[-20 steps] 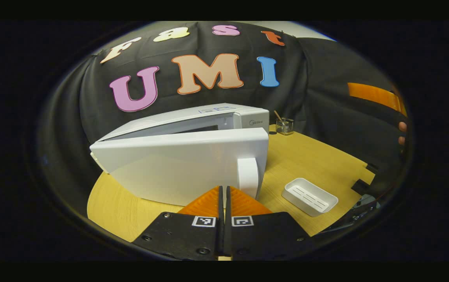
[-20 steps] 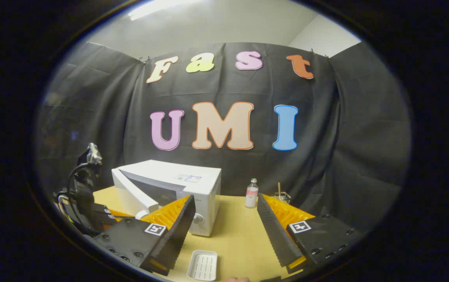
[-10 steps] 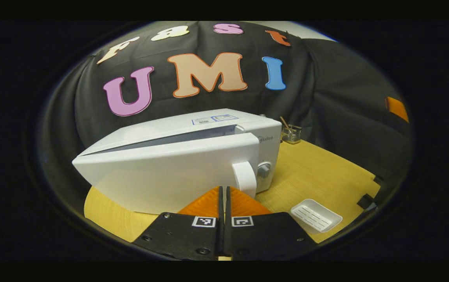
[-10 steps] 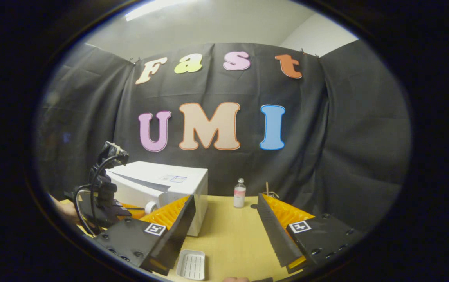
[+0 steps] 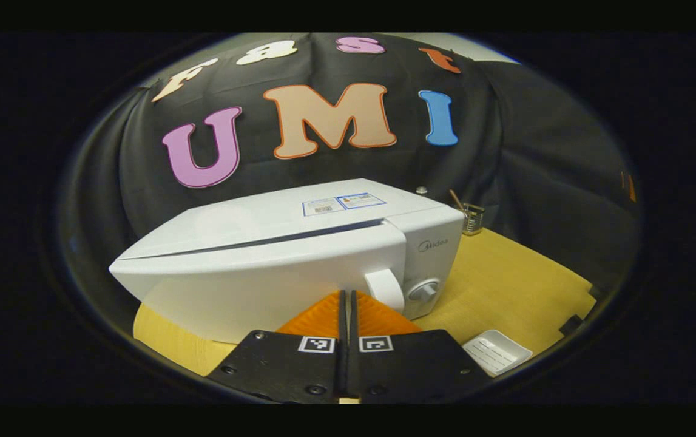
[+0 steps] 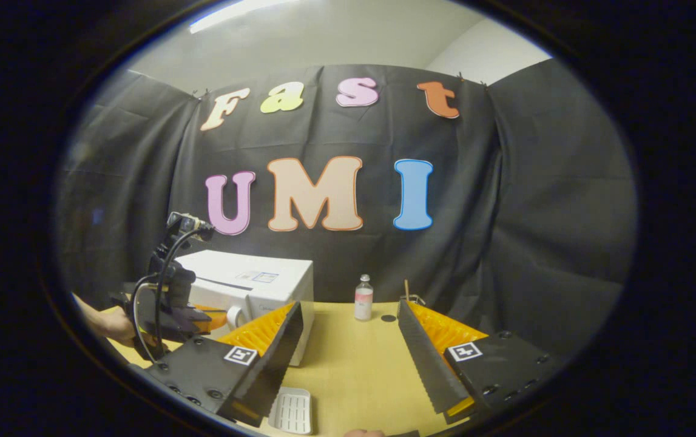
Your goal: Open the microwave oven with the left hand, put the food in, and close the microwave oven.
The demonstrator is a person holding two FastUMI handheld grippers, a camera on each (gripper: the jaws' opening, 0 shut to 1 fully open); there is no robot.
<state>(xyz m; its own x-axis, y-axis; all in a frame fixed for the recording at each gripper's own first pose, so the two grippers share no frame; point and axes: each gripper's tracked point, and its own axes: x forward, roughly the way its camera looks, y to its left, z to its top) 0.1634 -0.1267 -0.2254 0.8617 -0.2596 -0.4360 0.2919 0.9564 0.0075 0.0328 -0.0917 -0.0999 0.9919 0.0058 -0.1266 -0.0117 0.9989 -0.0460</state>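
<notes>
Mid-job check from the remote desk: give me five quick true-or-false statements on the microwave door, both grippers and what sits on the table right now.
1. The white microwave oven has its door nearly shut, with a thin gap along the top edge. True.
2. The left gripper is wide open. False: its fingers are pressed together, in front of the door.
3. The right gripper is open and holds nothing. True.
4. The white ribbed plastic tray sits on top of the microwave. False: it lies on the yellow wooden table, near the right gripper.
5. A small clear bottle stands upright on the table beside the microwave. True.
</notes>
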